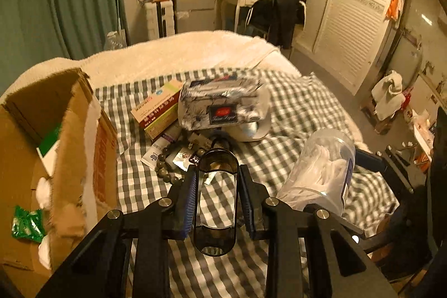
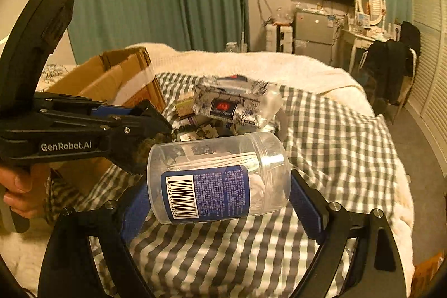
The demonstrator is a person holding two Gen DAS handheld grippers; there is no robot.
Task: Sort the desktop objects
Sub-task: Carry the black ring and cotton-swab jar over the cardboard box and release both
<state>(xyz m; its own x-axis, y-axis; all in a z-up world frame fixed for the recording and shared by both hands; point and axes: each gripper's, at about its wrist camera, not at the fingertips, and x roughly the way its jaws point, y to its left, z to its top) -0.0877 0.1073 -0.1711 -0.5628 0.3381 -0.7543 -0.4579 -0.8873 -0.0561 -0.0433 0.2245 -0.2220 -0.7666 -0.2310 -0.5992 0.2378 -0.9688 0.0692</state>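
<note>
Cardboard box (image 1: 56,147): open-topped, at nine o'clock of the left wrist view, standing on the checked cloth (image 1: 293,108); wrappers and white items already lie inside.

Left gripper (image 1: 216,203): jaws clenched on a dark transparent oval case (image 1: 215,214), long axis running along the fingers, toward twelve o'clock. The case is clear of the cloth.

Unsorted pile, at twelve o'clock beyond the case: tissue pack (image 1: 223,105), medicine box (image 1: 157,109), bead bracelet (image 1: 164,166), small sachets.

Right gripper (image 2: 220,200): jaws spread wide, grasping a clear plastic jar (image 2: 218,178) endwise, its long axis lying crosswise between the pads, barcode label facing the camera.

Judgement: both items appear bound for the box. The box lies toward nine o'clock of both grippers; the left hand (image 2: 19,189) is the nearer and should deposit first.
</note>
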